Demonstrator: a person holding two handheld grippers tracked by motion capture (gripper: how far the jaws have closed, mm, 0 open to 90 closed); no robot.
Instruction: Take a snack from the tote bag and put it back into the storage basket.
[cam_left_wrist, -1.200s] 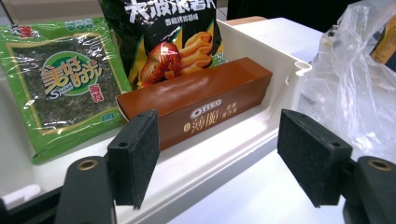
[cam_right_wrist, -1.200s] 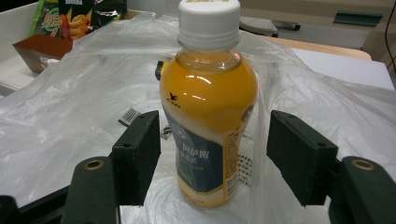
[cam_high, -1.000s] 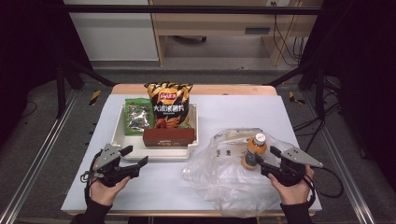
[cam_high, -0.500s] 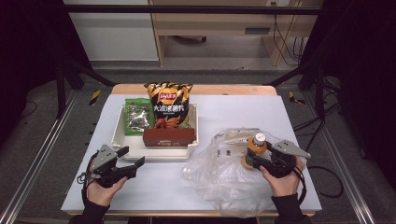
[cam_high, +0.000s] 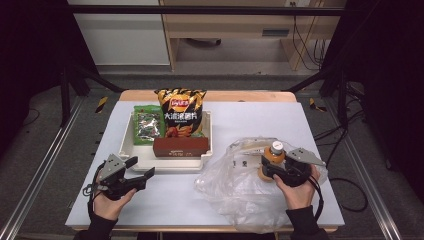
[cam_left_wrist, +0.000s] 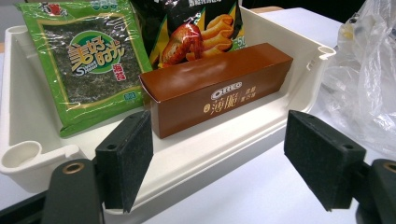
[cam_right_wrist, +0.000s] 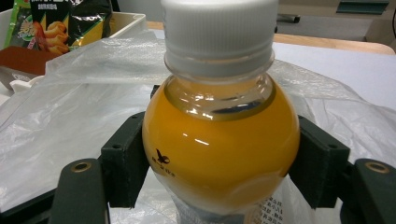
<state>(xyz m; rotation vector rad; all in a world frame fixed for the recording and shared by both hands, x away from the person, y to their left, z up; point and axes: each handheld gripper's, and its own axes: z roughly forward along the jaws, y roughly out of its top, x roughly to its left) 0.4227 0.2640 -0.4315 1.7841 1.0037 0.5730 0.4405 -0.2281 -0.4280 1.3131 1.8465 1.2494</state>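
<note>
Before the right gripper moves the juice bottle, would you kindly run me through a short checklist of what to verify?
1. Juice bottle sits between the right gripper pads: ok.
2. Pads firmly pressing the bottle: cannot tell; they stand right against its sides.
3. White cap on the bottle: ok.
4. Plastic bag free of the grip: not ok; film lies around the bottle's base and under the jaws.
5. Left gripper open and empty, facing the tray: ok.
6. Room left in the tray: cannot tell; seaweed pack, chips bag and Oreo box occupy it.
</note>
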